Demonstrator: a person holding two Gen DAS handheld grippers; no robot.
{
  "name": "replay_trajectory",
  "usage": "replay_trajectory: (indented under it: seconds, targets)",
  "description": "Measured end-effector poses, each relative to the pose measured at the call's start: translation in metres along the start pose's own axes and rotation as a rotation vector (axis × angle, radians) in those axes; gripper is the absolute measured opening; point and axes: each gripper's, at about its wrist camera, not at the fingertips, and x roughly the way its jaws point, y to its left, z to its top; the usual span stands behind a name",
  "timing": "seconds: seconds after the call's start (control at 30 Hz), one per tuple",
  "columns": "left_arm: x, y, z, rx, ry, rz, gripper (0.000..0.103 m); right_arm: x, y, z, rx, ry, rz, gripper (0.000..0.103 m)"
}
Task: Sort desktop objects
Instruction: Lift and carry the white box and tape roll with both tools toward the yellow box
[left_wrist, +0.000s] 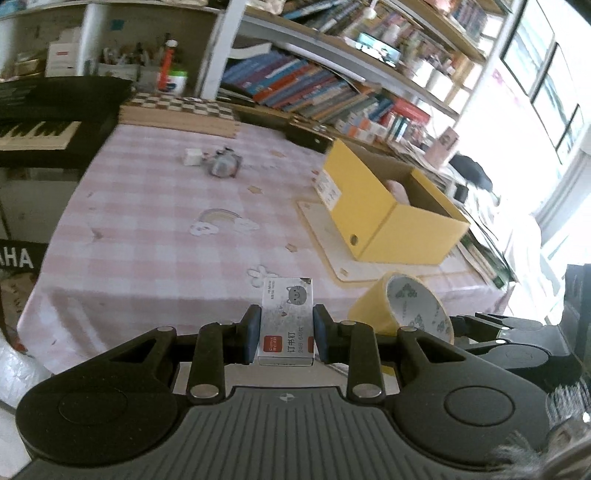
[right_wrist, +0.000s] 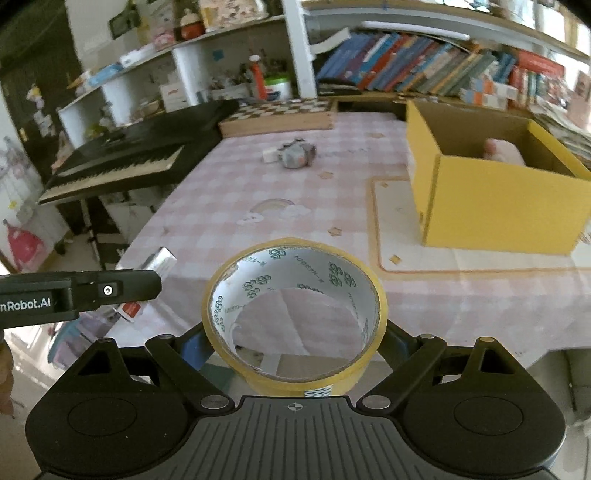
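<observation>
My left gripper (left_wrist: 286, 334) is shut on a small white staple box (left_wrist: 287, 317) with a grey cat drawing, held above the near edge of the pink checked table (left_wrist: 155, 221). The box also shows in the right wrist view as a white box (right_wrist: 159, 260) ahead of the left gripper (right_wrist: 122, 290). My right gripper (right_wrist: 295, 345) is shut on a wide roll of yellow tape (right_wrist: 295, 314), its hole facing the camera. In the left wrist view the tape roll (left_wrist: 402, 306) hangs to the right. An open yellow box (right_wrist: 491, 184) stands on a mat at the table's right, a pink thing inside.
A small white block (left_wrist: 192, 156) and a grey bundle (left_wrist: 223, 165) lie at the table's far middle. A chequered wooden board (left_wrist: 181, 112) sits at the back edge. A black keyboard (right_wrist: 125, 158) stands left of the table. Bookshelves (left_wrist: 332, 85) fill the back wall.
</observation>
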Motion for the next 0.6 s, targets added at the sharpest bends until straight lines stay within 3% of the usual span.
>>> replay_trajectory:
  seconds: [0.6]
  targets:
    - [0.043, -0.050, -0.004, 0.122, 0.123, -0.189, 0.028, -0.030, -0.044, -0.032, 0.157, 0.028, -0.159, 0.092]
